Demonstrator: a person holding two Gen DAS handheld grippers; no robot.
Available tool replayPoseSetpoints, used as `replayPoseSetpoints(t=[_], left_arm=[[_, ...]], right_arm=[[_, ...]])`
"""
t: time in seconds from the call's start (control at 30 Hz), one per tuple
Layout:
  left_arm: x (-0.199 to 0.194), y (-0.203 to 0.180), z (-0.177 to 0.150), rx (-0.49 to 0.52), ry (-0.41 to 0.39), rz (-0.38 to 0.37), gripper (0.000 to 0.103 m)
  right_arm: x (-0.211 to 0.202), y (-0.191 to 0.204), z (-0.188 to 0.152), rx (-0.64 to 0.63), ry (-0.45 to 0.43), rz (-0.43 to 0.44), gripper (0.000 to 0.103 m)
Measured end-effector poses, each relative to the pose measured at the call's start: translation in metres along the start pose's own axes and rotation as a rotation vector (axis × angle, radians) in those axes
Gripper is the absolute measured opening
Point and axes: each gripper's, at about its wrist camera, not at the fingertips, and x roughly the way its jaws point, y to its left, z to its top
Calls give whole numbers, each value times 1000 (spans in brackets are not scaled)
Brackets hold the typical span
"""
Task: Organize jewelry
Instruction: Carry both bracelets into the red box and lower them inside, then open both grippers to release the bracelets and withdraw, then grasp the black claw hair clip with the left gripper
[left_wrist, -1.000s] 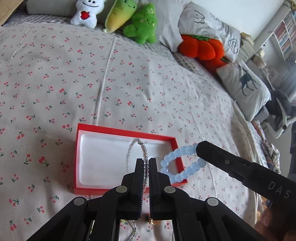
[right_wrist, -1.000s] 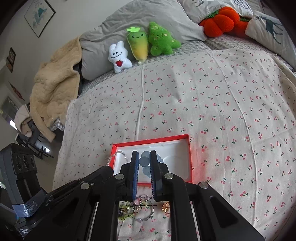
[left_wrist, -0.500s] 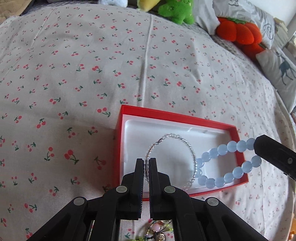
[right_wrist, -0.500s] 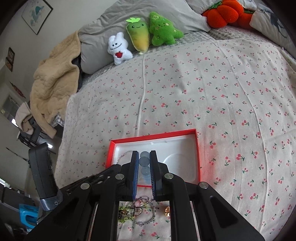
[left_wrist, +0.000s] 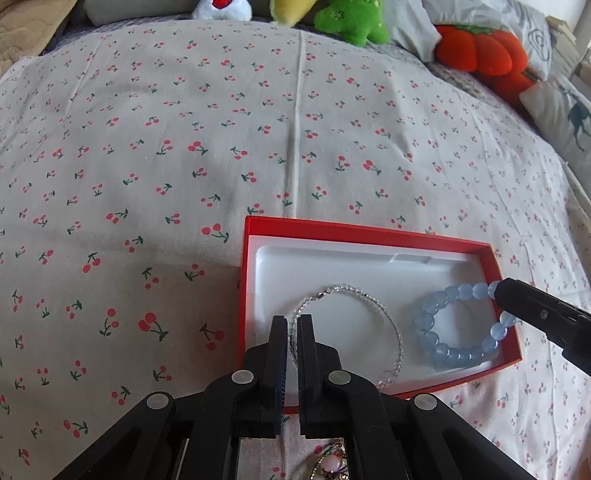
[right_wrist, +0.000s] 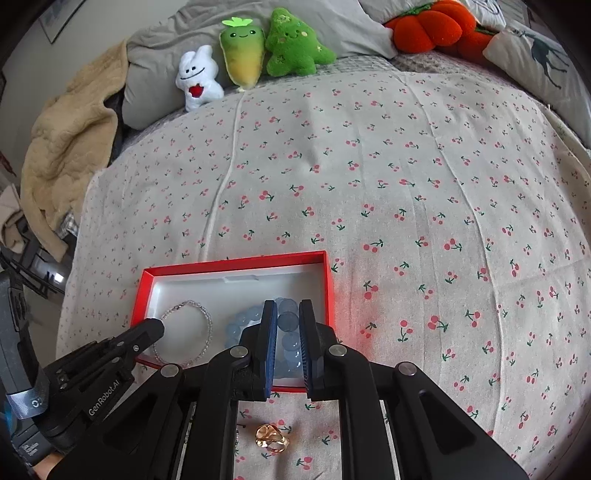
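Note:
A red box with a white liner lies on the cherry-print bedspread, also in the right wrist view. My left gripper is shut on a thin clear bead bracelet, whose loop lies inside the box's left half. My right gripper is shut on a blue bead bracelet, which droops into the box's right half. In the left wrist view the right gripper comes in from the right and pinches the blue bead bracelet at the box's right wall. The left gripper holds the clear bracelet.
A gold ring and a small heap of jewelry lie on the bedspread in front of the box. Plush toys, an orange pumpkin cushion and pillows line the far end. A beige blanket hangs at the left.
Both grippers have come down and tilted toward the box. The two bracelets, which hung above it, now lie side by side on the white liner.

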Motion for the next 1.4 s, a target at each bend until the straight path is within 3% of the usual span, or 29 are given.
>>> replayPoseSetpoints(t=[0.07,0.13,0.2,0.47,0.6,0.83,1.07,1.4], left_arm=[[-3,-3,0,19,-4,0,3],[-9,-6,-1,37,-13,-6,19],[-16,-8,-3,55,-27,-8,30],[-47,-12,-20,111,-65,-12,60],[-59,-10,-31,133,-70,7,81],[-72,-2,-53,148,-61,54,93],[-75,-2,-79,198,-28,84,94],[-74,7,-103,239,11,120,94]], right_arm=[[-3,0,0,-9,-4,0,14],[-8,0,-1,-18,-7,6,17],[-14,1,-3,-21,-7,18,30],[-42,2,-16,-74,-22,8,50],[-55,1,-27,-99,-26,-8,57],[-69,-3,-48,-105,-15,-32,66],[-71,1,-70,-131,19,-51,73],[-62,8,-102,-204,102,-88,73]])
